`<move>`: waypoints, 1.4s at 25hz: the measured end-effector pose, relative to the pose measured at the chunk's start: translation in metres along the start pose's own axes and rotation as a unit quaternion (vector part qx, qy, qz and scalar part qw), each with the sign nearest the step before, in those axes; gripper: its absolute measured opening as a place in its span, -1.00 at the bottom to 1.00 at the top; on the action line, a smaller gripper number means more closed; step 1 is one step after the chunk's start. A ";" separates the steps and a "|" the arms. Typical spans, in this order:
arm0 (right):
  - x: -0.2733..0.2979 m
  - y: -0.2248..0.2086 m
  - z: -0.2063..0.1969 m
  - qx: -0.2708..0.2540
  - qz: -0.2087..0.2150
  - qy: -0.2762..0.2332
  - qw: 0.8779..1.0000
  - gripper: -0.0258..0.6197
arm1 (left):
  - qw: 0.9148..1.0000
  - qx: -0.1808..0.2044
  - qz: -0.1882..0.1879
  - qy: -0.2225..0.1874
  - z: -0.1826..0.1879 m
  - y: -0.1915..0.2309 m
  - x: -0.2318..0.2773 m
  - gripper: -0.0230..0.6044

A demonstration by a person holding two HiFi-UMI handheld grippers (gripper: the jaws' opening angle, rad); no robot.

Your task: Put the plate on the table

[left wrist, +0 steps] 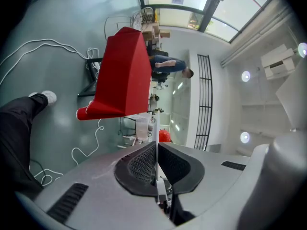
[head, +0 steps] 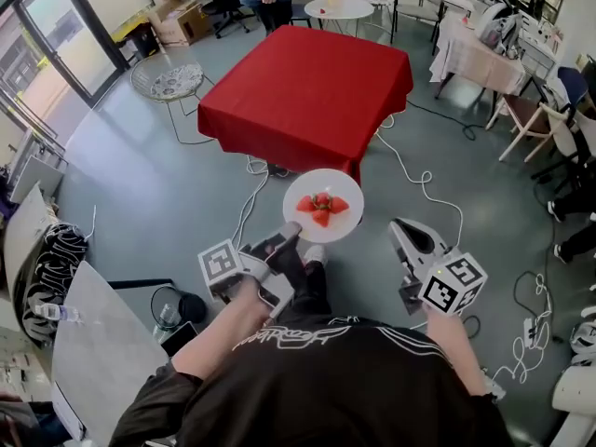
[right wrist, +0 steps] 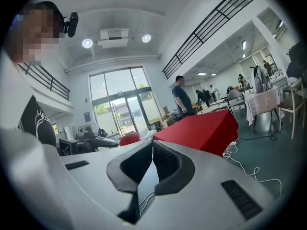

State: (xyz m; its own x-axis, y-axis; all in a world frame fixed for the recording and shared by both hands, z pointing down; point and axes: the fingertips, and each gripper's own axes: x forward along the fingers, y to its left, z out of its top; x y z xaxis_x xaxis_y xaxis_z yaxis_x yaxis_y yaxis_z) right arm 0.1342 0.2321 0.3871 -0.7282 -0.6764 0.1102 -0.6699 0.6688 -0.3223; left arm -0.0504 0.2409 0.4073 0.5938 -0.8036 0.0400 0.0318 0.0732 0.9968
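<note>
Head view | left gripper (head: 292, 232) clamps near rim of plate (head: 322, 182) | right gripper (head: 396, 224) closed, empty, beside plate

The person wore a black short-sleeved T-shirt (head: 326, 380) with white lettering, black trousers (left wrist: 19, 138) and a white shoe (left wrist: 45, 97), while the left gripper (head: 291, 231) and right gripper (head: 400, 226) had pale grey shells, black ribbed pads (left wrist: 139, 166) and cubes (head: 222, 264) with black-and-white square markers.

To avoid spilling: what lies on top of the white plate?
Red fruit pieces, seemingly strawberries, lie in the middle of the plate. The surface beneath them is hidden.
</note>
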 end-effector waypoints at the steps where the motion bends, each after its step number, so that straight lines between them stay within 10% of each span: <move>1: 0.014 -0.007 0.004 0.003 -0.003 0.001 1.000 -0.90 | 1.000 -0.001 0.002 0.000 0.014 -0.002 0.010 -0.88; 19: 0.293 -0.137 0.091 0.026 -0.027 0.041 0.998 -0.90 | 1.000 0.022 -0.012 0.018 0.288 -0.044 0.198 -0.87; 35: 0.353 -0.192 0.114 0.017 -0.016 0.053 0.998 -0.90 | 0.999 0.023 0.002 0.023 0.328 -0.041 0.273 -0.87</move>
State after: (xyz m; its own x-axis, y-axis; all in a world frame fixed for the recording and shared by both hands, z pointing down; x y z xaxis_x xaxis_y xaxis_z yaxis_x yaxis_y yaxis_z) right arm 0.0227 -0.1702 0.3811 -0.7193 -0.6590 0.2199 -0.6889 0.6356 -0.3484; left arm -0.1529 -0.1753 0.3997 0.6303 -0.7752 0.0419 -0.0076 0.0478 0.9988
